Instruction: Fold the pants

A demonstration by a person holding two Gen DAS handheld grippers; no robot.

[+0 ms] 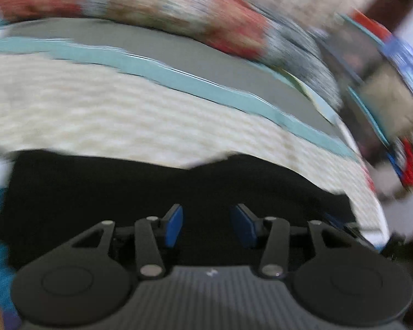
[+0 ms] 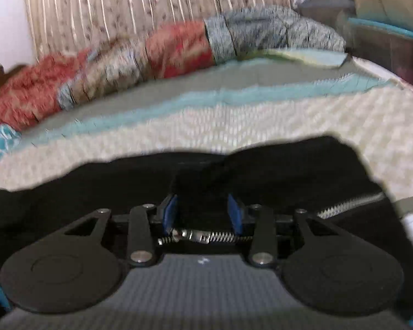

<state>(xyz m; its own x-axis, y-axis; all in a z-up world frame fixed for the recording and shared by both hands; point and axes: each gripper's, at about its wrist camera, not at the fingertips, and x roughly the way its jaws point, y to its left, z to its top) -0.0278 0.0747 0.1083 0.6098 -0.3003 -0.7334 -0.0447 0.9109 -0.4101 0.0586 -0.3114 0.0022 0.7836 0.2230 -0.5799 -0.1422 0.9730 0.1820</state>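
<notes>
The black pants (image 1: 179, 189) are spread on the cream bedspread (image 1: 124, 110). A dark bunch of them, zipper (image 2: 201, 237) beneath, is seen between the right gripper (image 2: 203, 211) pads, apparently pinched, though blur obscures contact. The left gripper (image 1: 209, 227) is held partly open over the pants, nothing gripped.

black pants (image 2: 275, 170) with a silver zipper (image 2: 349, 203). cream textured bedspread (image 1: 110, 110) striped teal and grey. red patterned blanket (image 2: 176, 46).
</notes>
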